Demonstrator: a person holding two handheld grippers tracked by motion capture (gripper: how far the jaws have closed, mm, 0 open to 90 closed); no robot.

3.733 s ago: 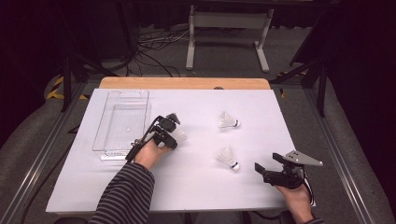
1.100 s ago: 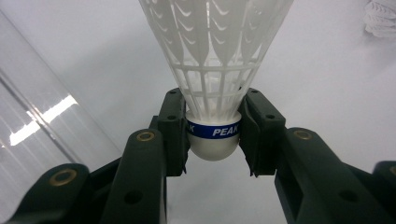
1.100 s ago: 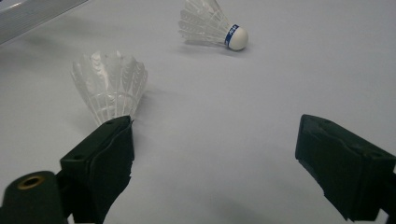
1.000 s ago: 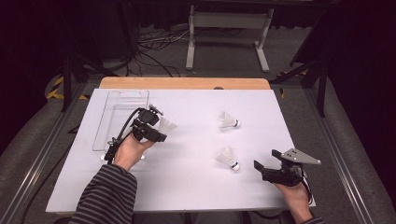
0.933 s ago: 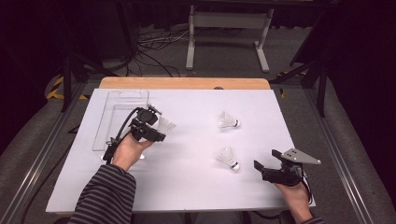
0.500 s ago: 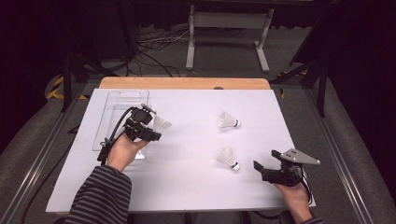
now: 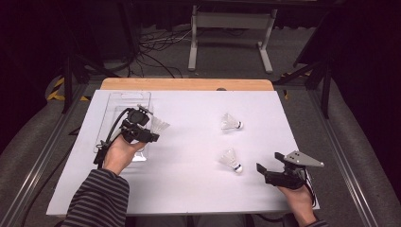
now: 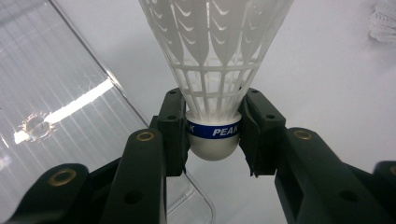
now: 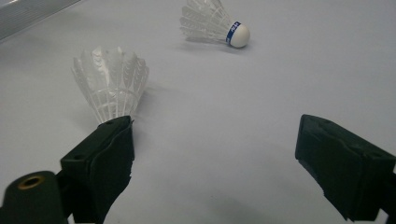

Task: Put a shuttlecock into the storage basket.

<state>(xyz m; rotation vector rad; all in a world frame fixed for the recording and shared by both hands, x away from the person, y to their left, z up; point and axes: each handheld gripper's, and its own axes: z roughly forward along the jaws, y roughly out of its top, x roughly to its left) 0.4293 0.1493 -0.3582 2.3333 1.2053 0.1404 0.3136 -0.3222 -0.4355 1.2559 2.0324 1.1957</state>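
Observation:
My left gripper (image 7: pixel 148 132) is shut on the cork of a white shuttlecock (image 7: pixel 160 125), held just above the right edge of a clear plastic tray (image 7: pixel 124 101). In the left gripper view the jaws of the left gripper (image 8: pixel 214 136) clamp the blue-banded cork, and the shuttlecock's (image 8: pixel 215 60) feathers point away over the tray's (image 8: pixel 56 93) edge. My right gripper (image 7: pixel 265 171) rests open near the front right of the sheet. Its jaws (image 9: pixel 215 158) stand wide apart with nothing between them. Two more shuttlecocks lie on the sheet, a near one (image 7: pixel 230 160) (image 9: pixel 112 81) and a far one (image 7: pixel 231 122) (image 9: pixel 212 23).
A white sheet (image 7: pixel 189 189) covers the table, with a wooden strip (image 7: pixel 184 84) along the far edge. Metal rails run down both sides. Beyond the table stand a metal frame and cables on the floor.
The left hand has carried the shuttlecock leftward from the middle of the sheet to the tray's edge. The right hand and both loose shuttlecocks have stayed put.

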